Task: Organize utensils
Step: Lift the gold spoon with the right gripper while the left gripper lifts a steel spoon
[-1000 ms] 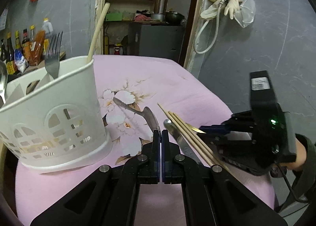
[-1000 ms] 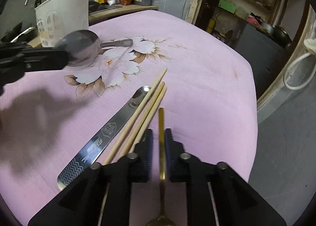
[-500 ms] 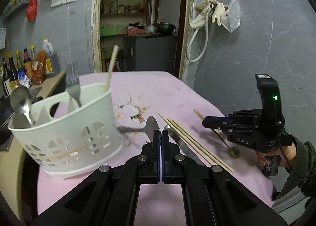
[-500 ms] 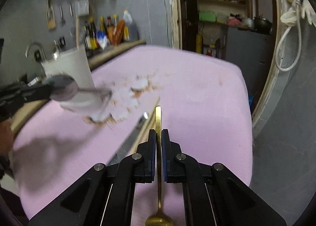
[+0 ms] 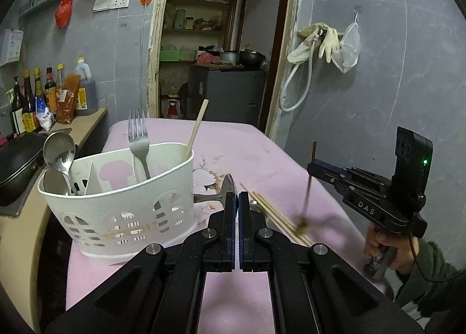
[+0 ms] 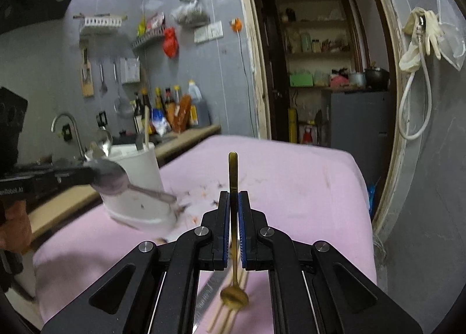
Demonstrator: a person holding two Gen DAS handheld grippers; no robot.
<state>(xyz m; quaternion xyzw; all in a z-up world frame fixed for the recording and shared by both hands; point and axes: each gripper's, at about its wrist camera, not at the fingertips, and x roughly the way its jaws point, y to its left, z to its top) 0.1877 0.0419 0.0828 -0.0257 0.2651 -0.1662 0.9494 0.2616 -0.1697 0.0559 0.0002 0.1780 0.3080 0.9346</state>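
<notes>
The left fingers (image 5: 238, 198) are closed on the bowl of a steel spoon (image 5: 228, 186), whose handle sticks out sideways to their left toward the white caddy (image 5: 116, 202). The caddy stands on the pink desk (image 5: 233, 141) just left of the fingers and holds a fork (image 5: 139, 141), a spoon (image 5: 59, 156) and one chopstick (image 5: 197, 127). The right fingers (image 6: 232, 198) are clamped on a gold spoon (image 6: 233, 170), handle up past the tips, bowl hanging below, off the desk. Under them lie chopsticks (image 5: 276, 214) and a knife (image 6: 208, 296).
</notes>
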